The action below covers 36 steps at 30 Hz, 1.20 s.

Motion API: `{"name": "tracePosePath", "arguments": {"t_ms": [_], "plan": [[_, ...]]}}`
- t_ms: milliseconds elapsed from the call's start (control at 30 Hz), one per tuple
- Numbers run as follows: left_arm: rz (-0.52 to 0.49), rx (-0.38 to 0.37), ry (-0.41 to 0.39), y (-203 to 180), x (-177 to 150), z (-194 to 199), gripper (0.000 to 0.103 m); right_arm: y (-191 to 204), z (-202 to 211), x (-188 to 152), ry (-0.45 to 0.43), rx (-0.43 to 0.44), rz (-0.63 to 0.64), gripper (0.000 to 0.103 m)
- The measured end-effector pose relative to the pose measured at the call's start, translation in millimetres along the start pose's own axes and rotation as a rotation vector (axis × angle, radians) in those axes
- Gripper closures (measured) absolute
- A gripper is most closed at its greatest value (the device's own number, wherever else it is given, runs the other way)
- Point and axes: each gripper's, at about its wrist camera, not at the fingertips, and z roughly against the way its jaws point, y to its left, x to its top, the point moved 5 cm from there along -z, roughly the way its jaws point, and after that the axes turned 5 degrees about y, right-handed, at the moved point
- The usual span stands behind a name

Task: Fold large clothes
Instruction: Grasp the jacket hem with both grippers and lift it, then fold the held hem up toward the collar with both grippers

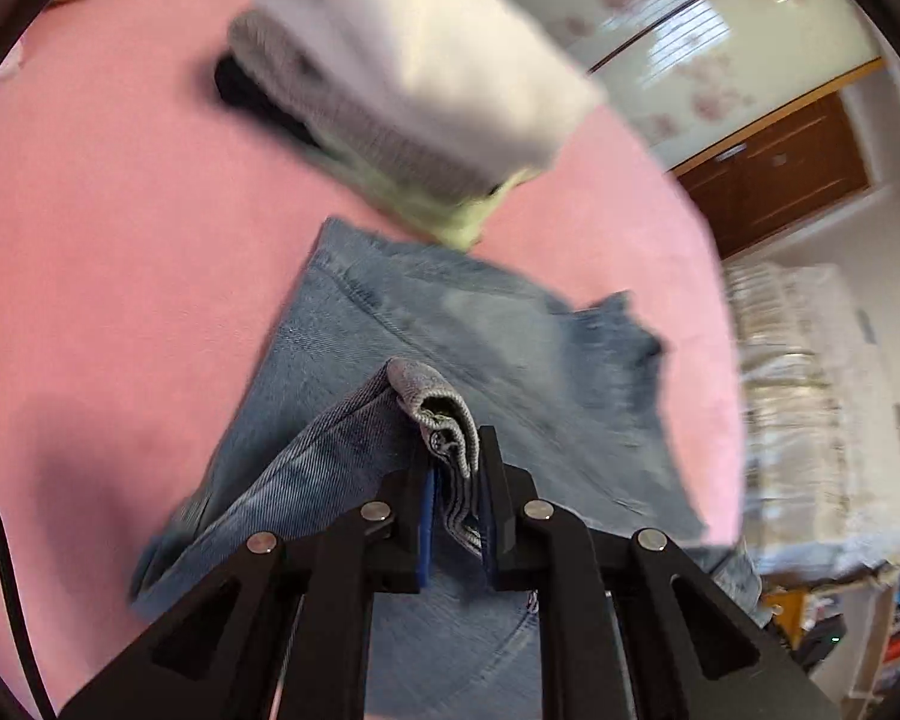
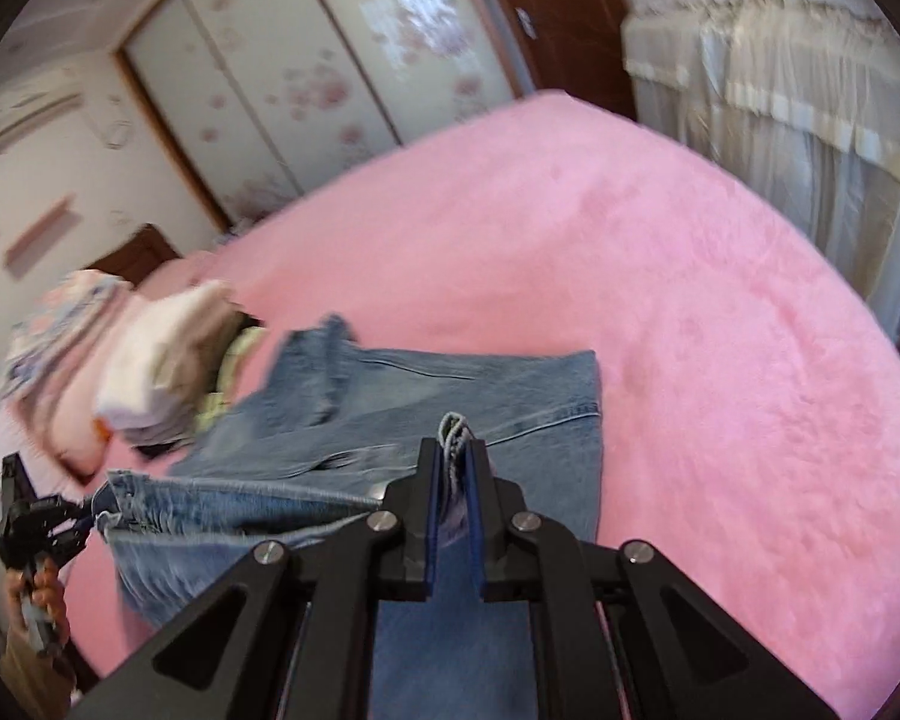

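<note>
So the fold itself looked to be mid-swing here: the jeans (image 2: 426,396) were lying on the pink bed (image 2: 660,276), roughly at the centre of the right wrist view, with one end lifted off the cover and carried over the part that lay flat. The left gripper (image 1: 450,480) had its fingers clamped tight on a bunched bit of denim hem, and the right gripper (image 2: 453,480) was pinched shut on another bit of the same edge, frayed threads poking out between the blue pads. Next move, as a guess, would call for both hands to travel together and lay that held edge down square on the flat half, keeping the cloth taut between them so it doesn't sag or twist, and only then let go. Both pictures were pretty smeared, so things were clearly moving fast. What each camera gave was different, though. The right wrist view showed the other gripper out at 8 o'clock with a hand (image 2: 36,594) around its handle and the denim stretched across to it, which the left view couldn't show at all. The left wrist view had the stack of folded clothes (image 1: 414,60) looming at 12 o'clock, right past the far edge of the jeans, white on top, grey and green under it; in the right view that stack sat small at 9 o'clock next to a pillow (image 2: 60,324).
</note>
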Motion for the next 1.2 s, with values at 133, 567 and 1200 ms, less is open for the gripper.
{"name": "tracePosePath", "arguments": {"t_ms": [133, 567, 1200], "plan": [[0.028, 0.046, 0.037, 14.5, 17.7, -42.7, 0.089, -32.1, -42.4, 6.3, 0.056, -0.047, -0.099, 0.103], [-0.318, -0.024, -0.009, 3.5, 31.1, -23.1, 0.032, -38.5, -84.0, -13.1, 0.246, 0.168, -0.085, 0.046], [-0.734, 0.194, 0.138, -5.5, 23.3, -82.5, 0.025, -2.7, -110.0, -29.1, 0.261, -0.064, 0.245, 0.029]]}}
